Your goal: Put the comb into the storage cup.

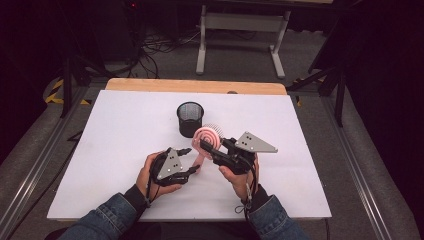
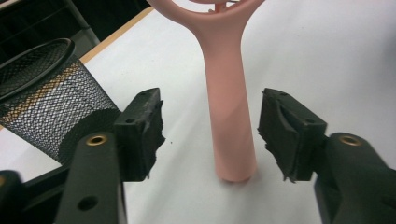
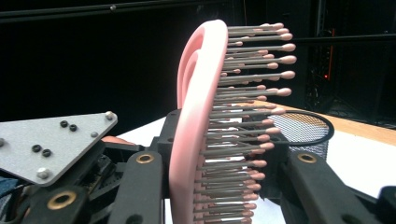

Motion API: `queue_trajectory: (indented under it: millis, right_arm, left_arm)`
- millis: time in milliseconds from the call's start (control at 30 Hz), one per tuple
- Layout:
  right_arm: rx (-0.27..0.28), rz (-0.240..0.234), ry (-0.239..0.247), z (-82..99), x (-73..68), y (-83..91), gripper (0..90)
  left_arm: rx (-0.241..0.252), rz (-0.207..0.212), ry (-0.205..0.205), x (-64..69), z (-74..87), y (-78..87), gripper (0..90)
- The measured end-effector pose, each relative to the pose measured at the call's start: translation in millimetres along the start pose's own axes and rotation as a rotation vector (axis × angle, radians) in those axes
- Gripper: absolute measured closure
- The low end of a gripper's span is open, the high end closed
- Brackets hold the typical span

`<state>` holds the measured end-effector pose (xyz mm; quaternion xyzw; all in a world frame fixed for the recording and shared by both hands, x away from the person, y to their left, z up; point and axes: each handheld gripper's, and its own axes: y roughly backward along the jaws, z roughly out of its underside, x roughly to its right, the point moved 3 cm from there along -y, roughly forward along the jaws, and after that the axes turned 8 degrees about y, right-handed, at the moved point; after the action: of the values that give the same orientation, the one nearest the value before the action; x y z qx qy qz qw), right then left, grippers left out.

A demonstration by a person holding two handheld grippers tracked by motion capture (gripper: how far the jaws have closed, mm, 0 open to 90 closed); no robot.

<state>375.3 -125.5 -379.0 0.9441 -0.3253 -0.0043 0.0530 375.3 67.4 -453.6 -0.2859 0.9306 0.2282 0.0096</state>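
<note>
While right gripper clamps, bristled pink hairbrush

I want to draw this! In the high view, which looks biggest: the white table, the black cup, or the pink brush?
1. White table, by far the biggest.
2 and 3. Black cup and pink brush: too alike to rank. The brush is tilted and partly hidden by the right claw.

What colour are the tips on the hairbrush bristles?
Pink, like the pink plastic hairbrush body; the bristle tips top grey pins, clearest in the right gripper view.
</note>
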Motion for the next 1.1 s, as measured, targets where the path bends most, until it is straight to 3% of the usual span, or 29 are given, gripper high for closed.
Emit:
queue_trajectory:
  millis: [100,133,167,200,567,933,1100]
  right_arm:
    - [-0.005,0.009,0.006,0.2,2.3,1.1,63.0]
    - [-0.005,0.009,0.006,0.2,2.3,1.1,63.0]
    - [-0.008,0.012,0.003,0.2,3.3,1.6,63.0]
    - [-0.008,0.012,0.003,0.2,3.3,1.6,63.0]
    - [-0.018,0.031,0.016,0.4,9.0,5.1,63.0]
    - [-0.017,0.042,0.034,-1.4,10.0,7.5,63.0]
    - [-0.007,0.049,0.039,-4.1,10.4,9.9,63.0]
  left_arm:
    - [-0.007,0.013,0.004,-0.6,1.2,1.0,27.7]
    - [-0.009,0.021,0.003,-0.8,1.4,1.7,27.7]
    - [-0.037,0.04,-0.025,-0.9,2.5,3.1,22.6]
    - [-0.037,0.04,-0.025,-0.9,2.5,3.1,20.9]
    - [-0.017,0.078,-0.009,-12.6,8.0,16.8,10.9]
    - [0.024,0.058,-0.016,-21.4,10.7,35.4,9.1]
    - [0.029,0.001,-0.007,-29.8,15.5,49.9,9.1]
